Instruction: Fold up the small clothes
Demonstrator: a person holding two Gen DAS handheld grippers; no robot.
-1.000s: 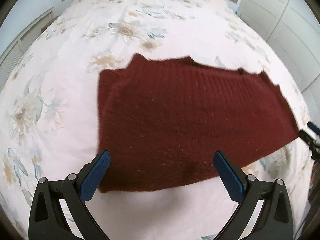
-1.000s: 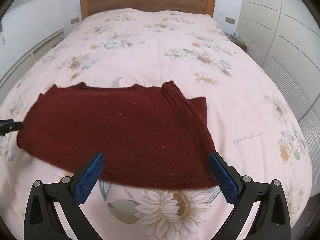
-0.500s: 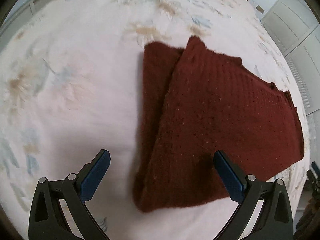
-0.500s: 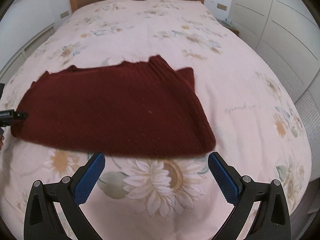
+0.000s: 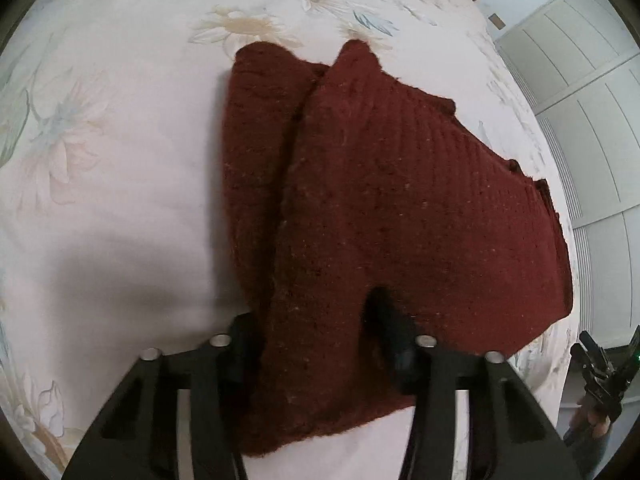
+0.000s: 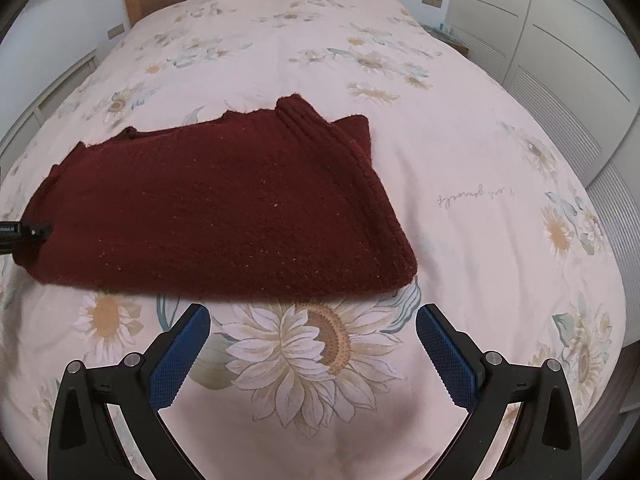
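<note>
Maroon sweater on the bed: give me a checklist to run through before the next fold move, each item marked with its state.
1. Left claw has the maroon sweater between its fingers: ok, the near-left corner sits between them while the jaws are closing.
2. Left grip firm: cannot tell, fabric covers the pads.
3. Right claw on the sweater: not ok, it is open over the sunflower bedspread, short of the near edge.
4. Sweater already folded once: ok, a second layer shows along its side edges in both views.
5. Bedspread beyond the sweater free for folding: ok, only the flower print shows there.
</note>
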